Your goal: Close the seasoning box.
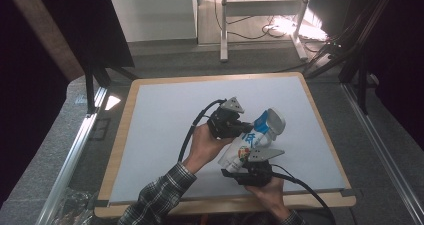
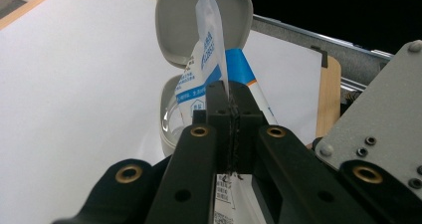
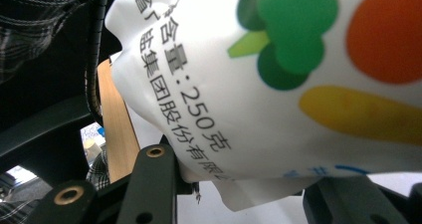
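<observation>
A white bag with blue print and vegetable pictures is held tilted above the table between both grippers. My left gripper is shut on the bag's thin side edge near its upper end; the jaws meet on the film. My right gripper is shut on the bag's lower end, one jaw on each side. The bag's top end reaches a pale grey container with its flip lid open and a clear body.
The white mat covers a wooden-edged table. A plaid sleeve comes in from the bottom. Beyond the table stand white desk legs with cables on the floor. A metal rail runs along the left.
</observation>
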Demonstrator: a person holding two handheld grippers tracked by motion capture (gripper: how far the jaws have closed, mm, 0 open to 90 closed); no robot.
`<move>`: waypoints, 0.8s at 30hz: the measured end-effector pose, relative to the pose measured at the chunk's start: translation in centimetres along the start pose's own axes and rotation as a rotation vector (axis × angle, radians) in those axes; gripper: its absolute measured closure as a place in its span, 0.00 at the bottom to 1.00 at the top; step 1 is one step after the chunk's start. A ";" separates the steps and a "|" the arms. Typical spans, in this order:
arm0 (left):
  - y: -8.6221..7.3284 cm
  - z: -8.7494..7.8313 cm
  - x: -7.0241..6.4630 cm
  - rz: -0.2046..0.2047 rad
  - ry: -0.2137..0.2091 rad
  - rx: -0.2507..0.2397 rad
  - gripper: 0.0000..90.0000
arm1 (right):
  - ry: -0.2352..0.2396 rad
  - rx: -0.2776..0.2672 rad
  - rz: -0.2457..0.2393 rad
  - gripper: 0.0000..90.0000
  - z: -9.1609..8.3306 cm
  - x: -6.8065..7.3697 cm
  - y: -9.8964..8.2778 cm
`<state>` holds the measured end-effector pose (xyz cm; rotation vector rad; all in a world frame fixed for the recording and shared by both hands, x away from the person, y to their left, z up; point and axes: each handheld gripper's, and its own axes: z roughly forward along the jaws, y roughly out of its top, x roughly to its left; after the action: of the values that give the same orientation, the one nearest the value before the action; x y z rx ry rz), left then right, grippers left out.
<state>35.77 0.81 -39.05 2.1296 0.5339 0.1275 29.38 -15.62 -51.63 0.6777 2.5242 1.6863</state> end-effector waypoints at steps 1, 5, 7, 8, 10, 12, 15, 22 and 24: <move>0.0 0.0 0.0 0.001 -0.001 0.001 0.99 | 0.003 -0.002 0.001 0.69 0.0 0.0 0.0; 0.1 0.1 0.1 -0.003 -0.001 0.003 0.99 | 0.008 -0.005 0.007 0.69 -0.1 0.0 0.1; 0.2 0.1 0.1 -0.002 0.000 0.006 0.99 | 0.012 -0.008 0.010 0.69 -0.1 0.1 0.1; 0.2 0.1 0.1 -0.002 0.000 0.007 0.99 | 0.012 -0.008 0.011 0.69 -0.1 0.1 0.1; 0.2 0.2 0.1 -0.006 0.000 0.006 0.99 | 0.013 -0.007 0.015 0.69 -0.1 0.1 0.2; 0.2 0.2 0.2 -0.007 -0.001 0.008 0.99 | 0.014 -0.005 0.016 0.69 -0.1 0.1 0.2; 0.2 0.4 0.4 -0.011 -0.001 0.010 0.99 | 0.020 -0.004 0.026 0.69 0.0 0.2 0.3; 0.4 0.7 0.5 -0.016 -0.001 0.012 0.99 | 0.023 0.000 0.021 0.69 -0.2 0.2 0.6; 0.5 0.7 0.6 -0.014 -0.002 0.017 0.99 | 0.025 -0.002 0.022 0.69 -0.2 0.3 0.6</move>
<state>36.64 0.32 -39.12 2.1416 0.5503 0.1131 29.32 -15.49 -50.94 0.6908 2.5411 1.7147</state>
